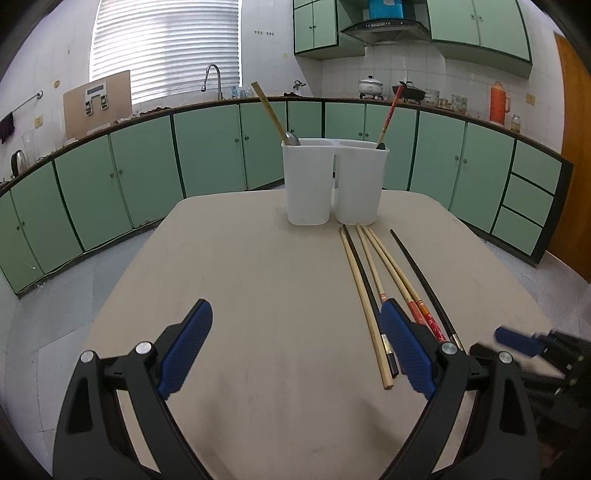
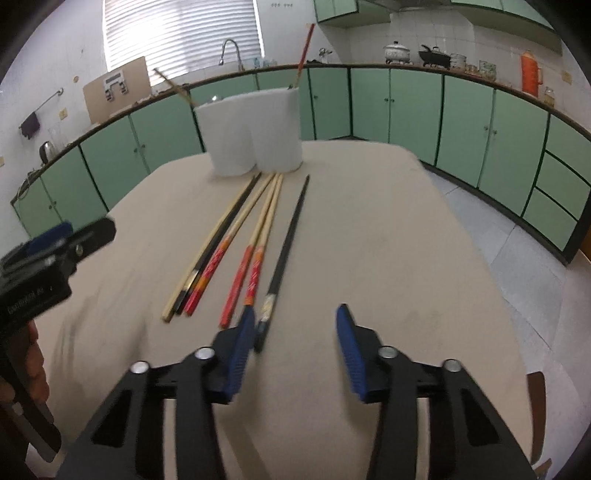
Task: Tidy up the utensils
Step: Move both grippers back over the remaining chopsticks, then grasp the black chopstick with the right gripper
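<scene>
A home kitchen: pale green cabinet doors (image 1: 207,147) under a long counter, a curved steel tap (image 1: 214,79), a range hood (image 1: 384,27), and pots (image 1: 370,85).

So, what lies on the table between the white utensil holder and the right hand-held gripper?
Six loose chopsticks lie on the table between the white utensil holder and the right hand-held gripper, seen in the right wrist view.

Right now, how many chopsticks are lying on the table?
6. A bunch of three lies on the left, two red-ended chopsticks in the middle, one black chopstick alone on the right. Another chopstick stands in the white holder.
</scene>
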Available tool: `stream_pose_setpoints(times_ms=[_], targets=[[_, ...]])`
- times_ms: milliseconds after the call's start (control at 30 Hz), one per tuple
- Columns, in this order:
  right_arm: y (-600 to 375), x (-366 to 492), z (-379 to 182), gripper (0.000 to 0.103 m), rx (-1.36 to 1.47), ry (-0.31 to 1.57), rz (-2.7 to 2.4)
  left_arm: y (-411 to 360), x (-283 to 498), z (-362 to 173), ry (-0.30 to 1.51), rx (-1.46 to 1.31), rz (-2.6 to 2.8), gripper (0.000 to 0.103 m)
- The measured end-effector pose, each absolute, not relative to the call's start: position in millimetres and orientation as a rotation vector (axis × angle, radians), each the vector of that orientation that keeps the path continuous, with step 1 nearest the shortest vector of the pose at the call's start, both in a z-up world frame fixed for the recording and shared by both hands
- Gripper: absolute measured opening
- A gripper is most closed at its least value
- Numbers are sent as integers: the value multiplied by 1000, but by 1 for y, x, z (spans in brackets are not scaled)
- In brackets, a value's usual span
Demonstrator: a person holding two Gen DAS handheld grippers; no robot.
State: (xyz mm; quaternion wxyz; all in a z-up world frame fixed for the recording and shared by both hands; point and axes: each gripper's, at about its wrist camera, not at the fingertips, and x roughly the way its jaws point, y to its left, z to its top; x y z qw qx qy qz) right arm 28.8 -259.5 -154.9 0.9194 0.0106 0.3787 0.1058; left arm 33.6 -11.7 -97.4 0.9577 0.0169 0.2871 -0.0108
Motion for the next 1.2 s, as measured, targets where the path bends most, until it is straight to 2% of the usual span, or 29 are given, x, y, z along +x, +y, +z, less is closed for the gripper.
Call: stream_pose_setpoints(times_ms=[500,700,767,800,933,967,1033,1200], targets=[[-254,27,-163,17,7,781,197,-14,28,-98,580,26,-27,90],[-252,28,-163,18,1,786,202,-17,28,-102,597,34,-37,90],[-252,28,-163,13,8,789,214,-20,29,-105,606,41,-44,90],[-253,29,-163,7,16,792,216,-21,28,-106,610,43,-48,90],[-261,30,-161,7,39,787,205,-28,33,-117,668,68,-74,89],[-263,31,-160,7,42,782,201,-30,34,-120,683,73,-81,82],[-266,31,-158,6,44,773,192,-34,38,-127,727,79,-106,79],[-270,32,-158,6,56,766,187,-42,43,-138,783,83,-121,77]])
